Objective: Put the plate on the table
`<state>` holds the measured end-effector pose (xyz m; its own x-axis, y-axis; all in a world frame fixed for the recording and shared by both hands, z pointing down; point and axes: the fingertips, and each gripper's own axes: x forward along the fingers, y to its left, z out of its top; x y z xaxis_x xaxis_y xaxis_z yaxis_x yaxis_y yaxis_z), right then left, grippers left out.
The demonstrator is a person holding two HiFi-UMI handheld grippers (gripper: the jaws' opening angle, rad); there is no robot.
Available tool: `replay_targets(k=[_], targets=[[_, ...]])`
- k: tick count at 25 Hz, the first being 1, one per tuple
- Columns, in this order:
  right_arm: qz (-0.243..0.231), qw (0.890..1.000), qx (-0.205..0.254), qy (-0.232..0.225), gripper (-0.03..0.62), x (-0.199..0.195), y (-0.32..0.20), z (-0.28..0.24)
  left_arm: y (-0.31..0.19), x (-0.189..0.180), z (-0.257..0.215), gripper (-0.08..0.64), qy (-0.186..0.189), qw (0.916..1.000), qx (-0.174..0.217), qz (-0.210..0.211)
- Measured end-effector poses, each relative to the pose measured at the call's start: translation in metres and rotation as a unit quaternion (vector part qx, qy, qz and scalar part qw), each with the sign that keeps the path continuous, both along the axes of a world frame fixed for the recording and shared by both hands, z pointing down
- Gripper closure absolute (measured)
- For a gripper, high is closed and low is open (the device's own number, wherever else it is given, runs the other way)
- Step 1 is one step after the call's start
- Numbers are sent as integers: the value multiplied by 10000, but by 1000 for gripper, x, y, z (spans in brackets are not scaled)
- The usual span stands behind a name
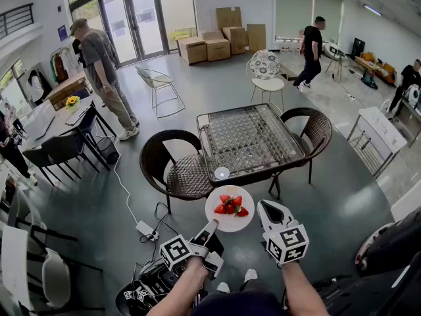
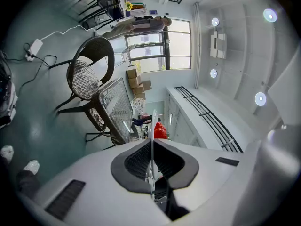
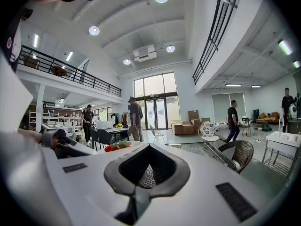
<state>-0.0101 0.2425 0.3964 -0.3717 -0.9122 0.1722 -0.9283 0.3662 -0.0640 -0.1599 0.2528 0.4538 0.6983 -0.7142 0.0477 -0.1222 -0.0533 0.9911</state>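
Grey-green floor runs under everything; a pair of shoes [image 1: 250,275] shows at the bottom of the head view, and a power strip [image 1: 146,230] with a white cable lies to the left.

Left hand-held gripper [image 1: 212,225] [image 2: 151,142] is closed on the near-left rim of the plate [image 1: 220,224] [image 2: 153,121]. Its own view shows the rim edge-on, pinched between the two dark pads. The plate is white and round and is held roughly level in the air. It sits just short of the near edge of the surface [image 1: 250,137], not resting on it. Strawberries [image 1: 230,205] [image 2: 160,131] are piled on the plate, cut red pieces with some green.

Right hand-held gripper [image 1: 264,208] [image 3: 149,147] is just beside the right side of the plate's rim. Its jaws are together with nothing between them. Cannot tell if the tip touches the rim.

The surface is a glass-topped table with a woven pattern underneath and a dark frame. A small white round thing [image 1: 222,173] sits near its front edge. One dark wicker chair [image 1: 177,166] stands at its left and another wicker chair [image 1: 316,127] at its right, both close to the frame.

Farther back are a white chair [image 1: 266,68] with a patterned round back and a wire chair [image 1: 158,84]. Behind them, cardboard boxes [image 1: 220,41] are stacked by the glass doors [image 1: 135,22]. A person in a cap [image 1: 102,71] stands at left by a dark desk [image 1: 66,120]. A person in black [image 1: 312,41] walks at the far right.
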Motion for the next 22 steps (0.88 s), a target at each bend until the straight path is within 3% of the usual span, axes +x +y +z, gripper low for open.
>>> replay_targets(k=[11,22], targets=[[-46,10000,-11,-32,588,11,-11,0,-9,12,6,541,-1,10000,-61,-33],[-157,9999,57,29,588,46,-39,-2,-27,35,10,541,-50,9998,-70,-165]])
